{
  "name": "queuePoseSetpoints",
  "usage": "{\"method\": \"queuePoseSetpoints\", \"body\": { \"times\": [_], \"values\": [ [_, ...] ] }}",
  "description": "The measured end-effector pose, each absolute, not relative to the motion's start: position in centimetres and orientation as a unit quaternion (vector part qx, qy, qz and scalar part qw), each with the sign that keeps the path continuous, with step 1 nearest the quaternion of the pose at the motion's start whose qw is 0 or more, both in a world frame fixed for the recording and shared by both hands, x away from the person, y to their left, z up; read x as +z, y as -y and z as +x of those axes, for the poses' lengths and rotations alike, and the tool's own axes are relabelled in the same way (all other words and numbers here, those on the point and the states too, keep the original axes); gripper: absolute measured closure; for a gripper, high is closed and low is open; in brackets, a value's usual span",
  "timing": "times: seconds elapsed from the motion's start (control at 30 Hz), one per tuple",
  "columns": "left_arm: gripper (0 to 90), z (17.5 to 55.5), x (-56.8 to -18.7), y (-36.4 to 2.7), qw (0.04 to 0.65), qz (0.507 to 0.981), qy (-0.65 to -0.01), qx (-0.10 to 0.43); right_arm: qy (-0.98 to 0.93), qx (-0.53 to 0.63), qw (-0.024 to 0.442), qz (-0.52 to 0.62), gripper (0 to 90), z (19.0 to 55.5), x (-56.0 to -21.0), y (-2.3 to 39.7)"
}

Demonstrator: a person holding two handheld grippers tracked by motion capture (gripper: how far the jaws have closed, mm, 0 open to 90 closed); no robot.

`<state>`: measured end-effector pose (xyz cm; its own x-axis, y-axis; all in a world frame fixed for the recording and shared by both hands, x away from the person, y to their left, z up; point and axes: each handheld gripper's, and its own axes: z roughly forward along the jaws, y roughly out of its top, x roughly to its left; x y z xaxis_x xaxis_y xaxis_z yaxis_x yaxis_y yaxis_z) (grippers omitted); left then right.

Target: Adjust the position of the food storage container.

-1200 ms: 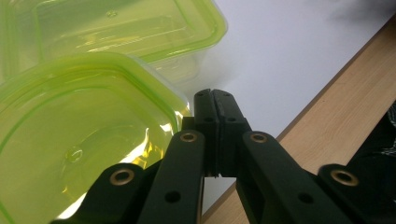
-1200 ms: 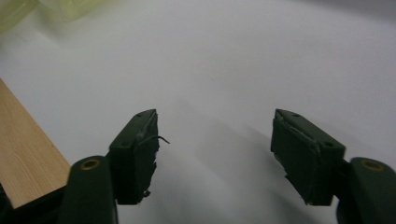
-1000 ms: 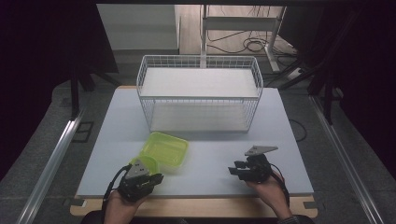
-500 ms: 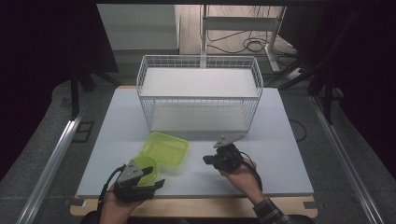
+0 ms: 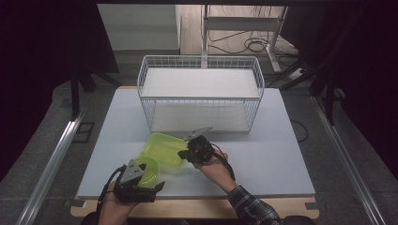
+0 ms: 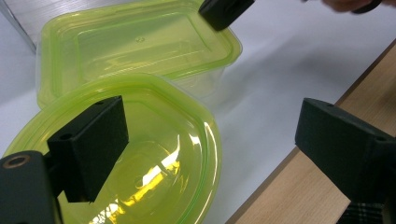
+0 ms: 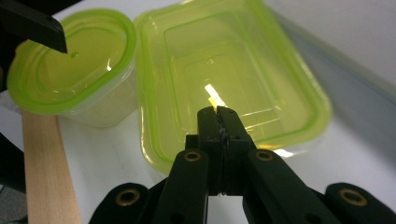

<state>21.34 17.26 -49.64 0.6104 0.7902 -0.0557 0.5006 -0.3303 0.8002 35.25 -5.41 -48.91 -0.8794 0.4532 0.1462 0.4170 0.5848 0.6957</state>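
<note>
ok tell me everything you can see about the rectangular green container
The rectangular container is translucent lime-green plastic with rounded corners and a stepped lid of the same green on a clearer, paler body. It sits flat and upright on the white table, just in front of the wire basket and right beside a smaller rounded green container. The right tool, jaws shut and empty, is poised over its lid at the near edge; whether it touches is unclear.

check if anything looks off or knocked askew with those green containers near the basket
Nothing stands out. The rectangular container sits flat with its lid on, angled to the table edge. The round container stands upright beside it, near the front edge. No spill or damage shows. The wire basket stands square.
</note>
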Motion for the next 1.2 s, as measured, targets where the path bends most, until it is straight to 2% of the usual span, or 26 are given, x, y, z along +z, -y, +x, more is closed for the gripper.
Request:
{"method": "queuePoseSetpoints", "body": {
  "times": [0.57, 0.63, 0.73, 1.2],
  "values": [
    [7.6, 21.4, -49.5, -17.1, 0.411, 0.795, -0.411, 0.174, -0.903, 0.35, 0.06, 0.244, 88.6, 35.6, -48.5, 5.8],
    [12.4, 21.3, -49.4, -17.1, 0.412, 0.792, -0.414, 0.178, -0.903, 0.348, 0.064, 0.245, 88.4, 35.7, -48.4, 5.9],
    [14.4, 21.2, -49.2, -17.2, 0.411, 0.791, -0.415, 0.182, -0.903, 0.348, 0.064, 0.245, 88.3, 35.7, -48.3, 6.0],
    [17.8, 21.3, -49.3, -17.6, 0.413, 0.786, -0.422, 0.181, -0.903, 0.335, 0.069, 0.258, 86.3, 36.2, -48.1, 7.7]
  ]
}}
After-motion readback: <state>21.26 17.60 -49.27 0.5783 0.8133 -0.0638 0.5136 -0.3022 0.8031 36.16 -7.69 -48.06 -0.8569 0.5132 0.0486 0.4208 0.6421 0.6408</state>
